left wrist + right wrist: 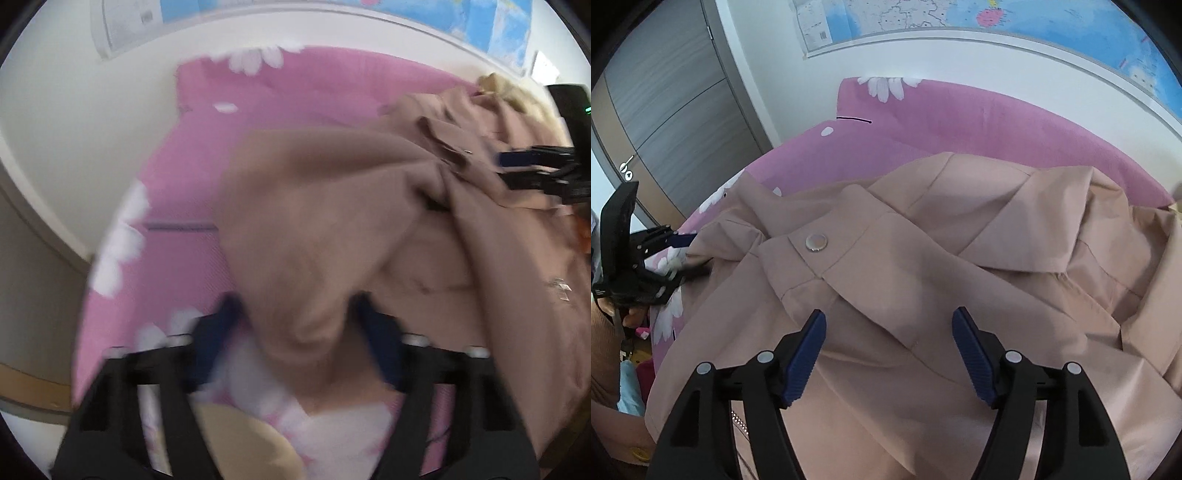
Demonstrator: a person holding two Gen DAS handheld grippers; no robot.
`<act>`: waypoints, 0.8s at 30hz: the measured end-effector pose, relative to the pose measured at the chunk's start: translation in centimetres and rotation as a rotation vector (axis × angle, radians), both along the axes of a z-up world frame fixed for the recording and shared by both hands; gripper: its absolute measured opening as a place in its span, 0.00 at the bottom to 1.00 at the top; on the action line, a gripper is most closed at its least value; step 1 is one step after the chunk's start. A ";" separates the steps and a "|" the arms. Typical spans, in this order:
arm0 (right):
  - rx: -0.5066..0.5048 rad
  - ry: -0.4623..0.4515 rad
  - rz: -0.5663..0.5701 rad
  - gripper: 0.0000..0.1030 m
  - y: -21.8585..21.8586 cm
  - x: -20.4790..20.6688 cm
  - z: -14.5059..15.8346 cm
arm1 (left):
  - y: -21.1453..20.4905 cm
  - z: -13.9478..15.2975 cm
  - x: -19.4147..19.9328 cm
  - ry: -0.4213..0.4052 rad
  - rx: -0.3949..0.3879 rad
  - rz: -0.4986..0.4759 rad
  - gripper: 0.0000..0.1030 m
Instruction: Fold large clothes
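A large beige coat [923,280] with a metal snap button [816,242] lies rumpled on a pink bedspread [960,122]. In the blurred left wrist view a bunched fold of the coat [306,229] rises from between my left gripper's [299,317] blue pads, which are shut on it. From the right wrist view that gripper [689,254] is at the coat's left edge. My right gripper [888,325] hangs open just above the middle of the coat, with nothing between its fingers. It also shows at the right edge of the left wrist view, as the right gripper [517,170] beside the coat's folds.
The bedspread has white daisy prints [118,236]. A white wall with a map [997,18] runs behind the bed. A grey door [676,107] stands at the left. A person's hand [631,314] holds the left gripper; small items lie low beside the bed.
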State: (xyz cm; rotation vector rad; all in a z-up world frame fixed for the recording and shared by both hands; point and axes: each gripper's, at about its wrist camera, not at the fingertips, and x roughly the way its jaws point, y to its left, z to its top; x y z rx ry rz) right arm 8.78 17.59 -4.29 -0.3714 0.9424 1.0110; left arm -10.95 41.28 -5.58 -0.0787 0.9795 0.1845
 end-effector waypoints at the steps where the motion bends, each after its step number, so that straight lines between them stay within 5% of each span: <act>1: 0.003 0.003 -0.001 0.68 -0.1 0.0 0.0 | 0.3 0.4 0.1 -0.010 0.005 0.015 0.08; 3: 0.010 0.005 -0.010 0.68 -0.6 -0.1 0.2 | 0.9 1.4 0.5 -0.027 0.071 0.047 0.05; 5: 0.018 0.007 -0.018 0.69 -1.2 -0.2 0.5 | 1.5 3.5 0.5 -0.118 0.096 0.049 0.05; 11: 0.048 0.013 -0.046 0.69 -3.0 -0.5 1.3 | -1.9 11.1 1.8 -0.329 0.338 0.018 0.06; 14: 0.075 0.018 -0.064 0.69 -3.9 -0.5 1.9 | -5.2 13.5 1.9 -0.452 0.423 -0.051 0.14; 15: 0.086 0.026 -0.066 0.69 -4.0 -0.4 2.0 | -6.2 13.6 2.1 -0.476 0.432 -0.081 0.23; 17: 0.102 0.035 -0.075 0.69 -4.7 -0.3 2.2 | -8.5 13.1 2.8 -0.472 0.408 -0.155 0.41; 20: 0.110 0.039 -0.091 0.70 -5.7 -0.3 2.3 | -11.6 10.7 4.0 -0.413 0.384 -0.268 0.49; 24: 0.125 0.058 -0.109 0.70 -6.9 -0.1 2.5 | -12.9 8.2 4.0 -0.362 0.191 -0.348 0.70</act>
